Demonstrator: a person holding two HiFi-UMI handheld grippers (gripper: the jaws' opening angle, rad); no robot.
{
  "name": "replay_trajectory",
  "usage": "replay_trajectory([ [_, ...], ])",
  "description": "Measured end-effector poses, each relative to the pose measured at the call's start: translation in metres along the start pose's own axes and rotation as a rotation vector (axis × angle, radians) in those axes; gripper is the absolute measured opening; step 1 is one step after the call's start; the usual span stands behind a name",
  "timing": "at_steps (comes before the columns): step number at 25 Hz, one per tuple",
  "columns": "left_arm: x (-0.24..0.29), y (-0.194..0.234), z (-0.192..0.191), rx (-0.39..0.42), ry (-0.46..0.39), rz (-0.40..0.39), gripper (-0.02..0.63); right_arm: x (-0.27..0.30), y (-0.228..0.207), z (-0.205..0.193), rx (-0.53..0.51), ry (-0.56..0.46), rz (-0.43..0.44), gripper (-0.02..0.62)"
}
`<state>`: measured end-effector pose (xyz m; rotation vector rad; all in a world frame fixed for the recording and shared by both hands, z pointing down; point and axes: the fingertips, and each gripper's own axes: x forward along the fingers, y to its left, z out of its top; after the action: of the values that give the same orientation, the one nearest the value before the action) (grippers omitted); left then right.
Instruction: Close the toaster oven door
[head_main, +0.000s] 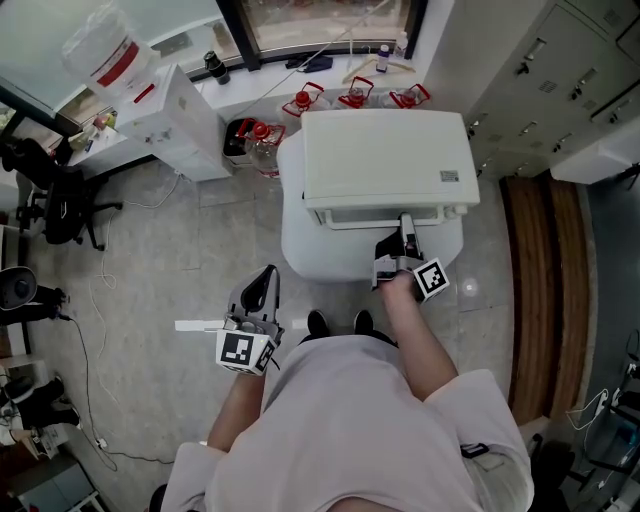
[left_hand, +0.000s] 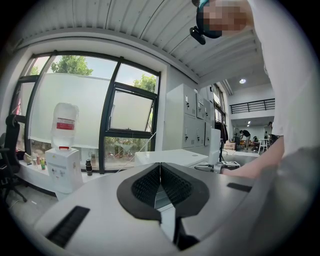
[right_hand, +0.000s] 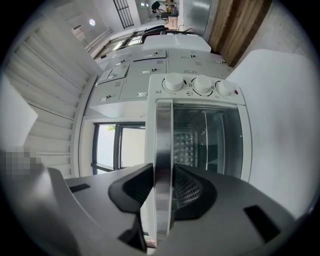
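Observation:
The white toaster oven (head_main: 385, 160) stands on a round white table (head_main: 300, 250). Its glass door (right_hand: 207, 145) looks almost upright against the oven front, with three knobs (right_hand: 202, 85) beside it. My right gripper (head_main: 404, 228) reaches level to the oven front and is shut on the door's metal handle bar (right_hand: 163, 165), which runs between both pads (right_hand: 187, 192). My left gripper (head_main: 268, 280) hangs left of the table, away from the oven. In the left gripper view the left gripper (left_hand: 160, 172) is shut with nothing in it.
A water dispenser (head_main: 175, 110) stands at the back left, and red-capped jugs (head_main: 355, 97) sit behind the table. An office chair (head_main: 55, 200) is at the far left. Grey lockers (head_main: 560, 60) line the right wall. The person's shoes (head_main: 338, 322) touch the table's near edge.

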<state>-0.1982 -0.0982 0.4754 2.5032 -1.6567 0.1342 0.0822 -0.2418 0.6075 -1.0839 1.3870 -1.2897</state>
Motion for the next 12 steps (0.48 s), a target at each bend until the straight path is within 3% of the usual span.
replay_trajectory([
  [12,-0.005,-0.012,0.003,0.011,-0.023,-0.01,0.02,-0.034,-0.008,0.001,-0.012,0.043,-0.039,0.101],
])
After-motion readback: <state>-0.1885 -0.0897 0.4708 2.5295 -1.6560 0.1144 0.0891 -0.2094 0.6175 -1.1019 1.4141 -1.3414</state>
